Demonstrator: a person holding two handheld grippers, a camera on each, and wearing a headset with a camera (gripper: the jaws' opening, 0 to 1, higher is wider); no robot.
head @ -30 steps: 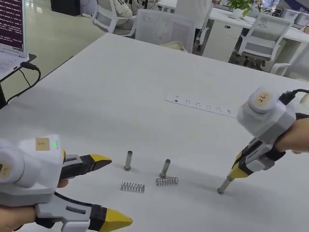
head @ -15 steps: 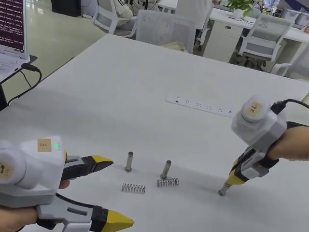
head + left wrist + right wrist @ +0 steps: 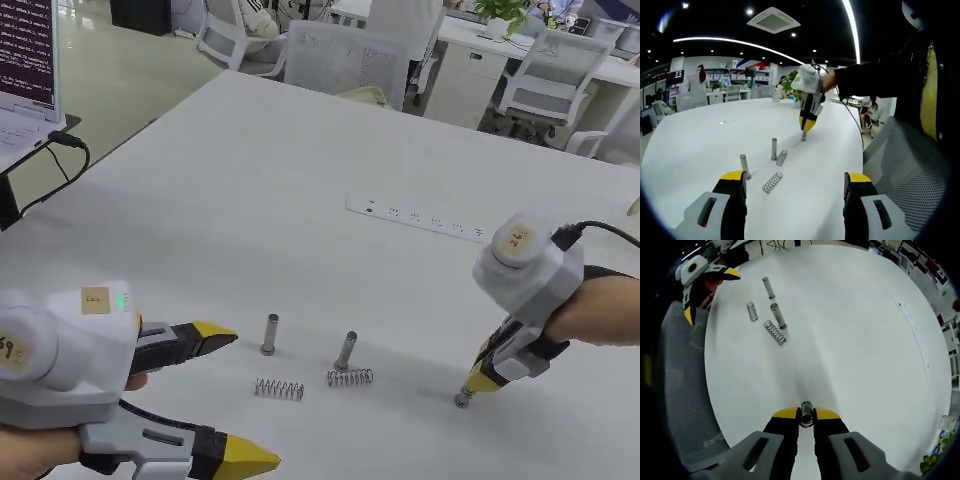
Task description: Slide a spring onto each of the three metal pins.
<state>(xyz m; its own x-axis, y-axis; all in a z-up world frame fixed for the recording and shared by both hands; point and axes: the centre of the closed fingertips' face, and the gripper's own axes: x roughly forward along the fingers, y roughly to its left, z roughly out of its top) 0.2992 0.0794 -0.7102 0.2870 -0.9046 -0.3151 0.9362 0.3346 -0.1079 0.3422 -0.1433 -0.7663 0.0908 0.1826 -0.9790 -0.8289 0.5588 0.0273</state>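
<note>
White left tongs (image 3: 255, 400), white right tongs (image 3: 474, 386), yellow tips (image 3: 212, 328), black cable (image 3: 605, 230)

right tongs (image 3: 480, 381) lower, spring (image 3: 806, 416) — seemingly — further down

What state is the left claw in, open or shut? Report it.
Open. The left claw shows its two yellow-tipped jaws wide apart in the left gripper view, holding nothing.

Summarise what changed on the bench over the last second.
The right gripper, shut on a spring, moved down the right-hand pin, so less of it shows. The left gripper stayed open and still; the other two pins and two loose springs did not move.
</note>
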